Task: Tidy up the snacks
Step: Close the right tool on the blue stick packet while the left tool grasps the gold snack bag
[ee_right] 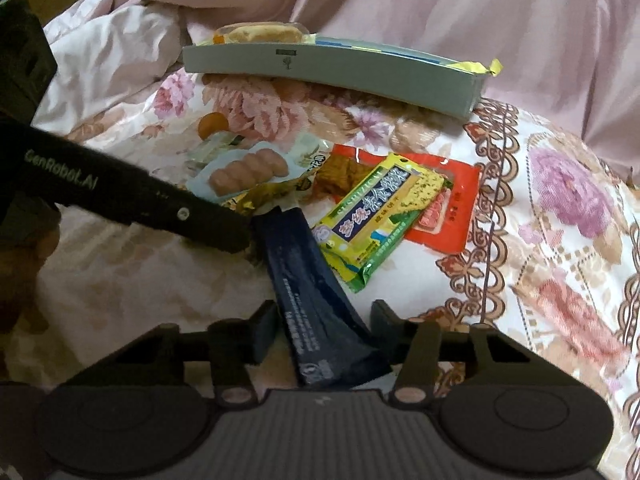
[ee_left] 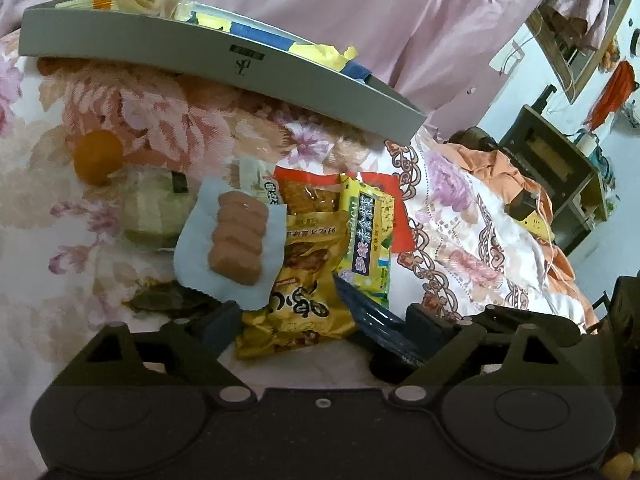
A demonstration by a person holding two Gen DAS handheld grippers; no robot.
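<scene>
Bedroom scene, floral quilt [ee_right: 540,160] on a bed as the working surface, pink bedding [ee_right: 480,20] bunched behind. Heaped mid-quilt: sausage pack [ee_right: 248,172], gold packet [ee_left: 296,300], green-yellow packet [ee_right: 372,216], red packet [ee_right: 452,200], with an orange fruit [ee_left: 98,156] just beyond. Farther back, at the foot of the pink folds, a grey tray [ee_right: 340,68] already carrying a few snacks.

Gripped by the right claw [ee_right: 324,318]: a dark blue packet [ee_right: 312,280], near end pinched and crumpled between the pads, far end resting against the pile. Spread wide and holding nothing, the left claw [ee_left: 322,316], one finger just beside the blue packet's far end, the gold packet lying between its fingers.

Likely step: lifting the blue packet clear for the tray. Best done by raising it straight up before any swing, keeping the limp far end from dragging the green-yellow packet along. Advisable too: drawing the left finger aside first. Open quilt to the right and between pile and tray; tray's near wall raised, so approach from above. Soft, uneven bedding, so set down gently.
</scene>
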